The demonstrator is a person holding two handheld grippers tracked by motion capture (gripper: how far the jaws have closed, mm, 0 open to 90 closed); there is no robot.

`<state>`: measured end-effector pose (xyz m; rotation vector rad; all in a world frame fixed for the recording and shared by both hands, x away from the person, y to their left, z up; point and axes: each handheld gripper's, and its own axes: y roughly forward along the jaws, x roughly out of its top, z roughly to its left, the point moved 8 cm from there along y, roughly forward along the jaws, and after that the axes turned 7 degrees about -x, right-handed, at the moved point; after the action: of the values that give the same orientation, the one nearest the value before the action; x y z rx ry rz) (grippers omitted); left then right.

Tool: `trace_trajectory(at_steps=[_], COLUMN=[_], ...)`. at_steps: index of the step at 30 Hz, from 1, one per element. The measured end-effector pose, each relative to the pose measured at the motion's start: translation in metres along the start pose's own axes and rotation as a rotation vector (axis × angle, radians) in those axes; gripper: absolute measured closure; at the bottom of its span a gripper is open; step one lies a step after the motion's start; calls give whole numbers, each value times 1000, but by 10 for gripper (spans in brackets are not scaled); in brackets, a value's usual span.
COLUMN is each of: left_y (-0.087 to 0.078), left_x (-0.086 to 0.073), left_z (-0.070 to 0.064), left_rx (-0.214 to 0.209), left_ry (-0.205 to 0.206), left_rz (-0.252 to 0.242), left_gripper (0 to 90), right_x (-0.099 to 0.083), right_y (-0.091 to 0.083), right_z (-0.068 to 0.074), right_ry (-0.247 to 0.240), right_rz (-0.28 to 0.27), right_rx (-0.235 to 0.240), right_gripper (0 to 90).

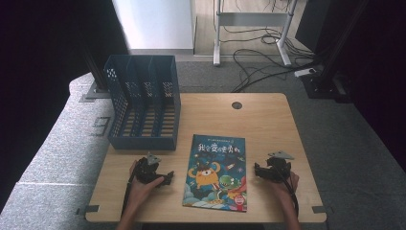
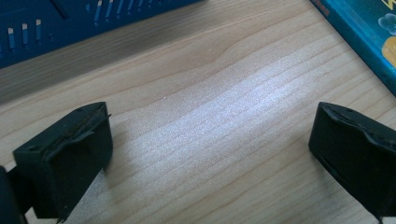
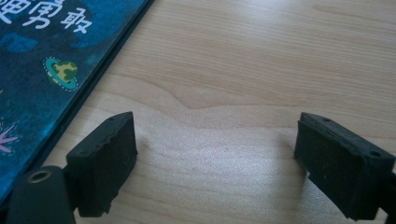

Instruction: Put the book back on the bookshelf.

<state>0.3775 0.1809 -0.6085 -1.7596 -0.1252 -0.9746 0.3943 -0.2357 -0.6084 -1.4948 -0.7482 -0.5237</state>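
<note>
**Blue picture book flanked by two open grippers**

Wood grain is seen everywhere underfoot: a pale wooden table point(image 1: 268, 120) carries the scene. At its near middle, a children's picture book point(image 1: 216, 172) is laid flat, cover up, cartoon creatures and Chinese characters on dark blue. On its left, the left gripper point(image 1: 167, 178) is held low over the table, just beside the book's edge, jaws pointed toward it. In the left gripper view the jaws are spread wide with bare wood between them, the book's corner point(image 2: 364, 42) caught at the upper right. On the other side, the right gripper point(image 1: 257, 171) is held close to the book's right edge; its jaws are likewise parted wide, nothing gripped, the cover point(image 3: 51, 70) seen at the left. Behind the left gripper, a blue slotted file rack point(image 1: 143, 103) is stood on the table's far left corner.
</note>
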Motion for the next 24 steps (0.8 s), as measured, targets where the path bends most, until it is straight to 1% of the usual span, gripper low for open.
trace_trajectory(at_steps=[2, 3, 4, 5, 6, 7, 8, 9, 11, 13, 14, 15, 16, 19, 21, 24], left_y=[0, -1, -2, -4, -4, -5, -7, -9, -15, -19, -19, -17, -17, -10, -7, 0], left_x=[0, 0, 0, 0, 0, 2, 4, 6, 11, 16, 19, 25, 25, 38, 47, 57], left_z=[-1, -1, -2, -3, -3, -4, -4, -3, -4, -7, -9, -12, -12, -17, -21, -27], left_rx=[-1, -1, -3, -34, -34, -56, -71, -71, -68, -92, -101, -98, -98, -112, -117, -114], left_ry=[-1, -7, -18, -55, -55, -81, -104, -122, -139, -140, -138, -110, -110, -84, -85, -82], left_rz=[-4, -9, -13, -20, -20, -29, -41, -54, -77, -102, -111, -108, -108, -76, -89, -78], left_gripper=[9, 29, 29, 22, 21, 36, 36, 59, 100, 113, 114, 117, 122, 114, 117, 141], right_x=[0, 1, 1, 2, 2, 4, 4, 6, 11, 16, 18, 19, 19, 23, 27, 35], right_y=[0, 0, 0, -1, -1, -2, -2, -3, -6, -10, -11, -11, -11, -9, -9, -9], right_z=[0, 0, 0, 1, 1, 5, 5, 8, 14, 22, 30, 33, 33, 43, 49, 60], right_ry=[-1, -4, -4, -10, -10, -9, -9, -14, -18, -26, -37, -42, -42, -45, -41, -38], right_rz=[10, 21, 21, 34, 34, 39, 39, 39, 29, 16, 19, 17, 17, 17, 15, 2], right_rx=[4, 7, 7, 19, 19, 38, 38, 46, 59, 70, 84, 86, 86, 114, 125, 147], right_gripper=[134, 143, 143, 147, 147, 153, 153, 153, 157, 158, 157, 157, 157, 159, 161, 165])
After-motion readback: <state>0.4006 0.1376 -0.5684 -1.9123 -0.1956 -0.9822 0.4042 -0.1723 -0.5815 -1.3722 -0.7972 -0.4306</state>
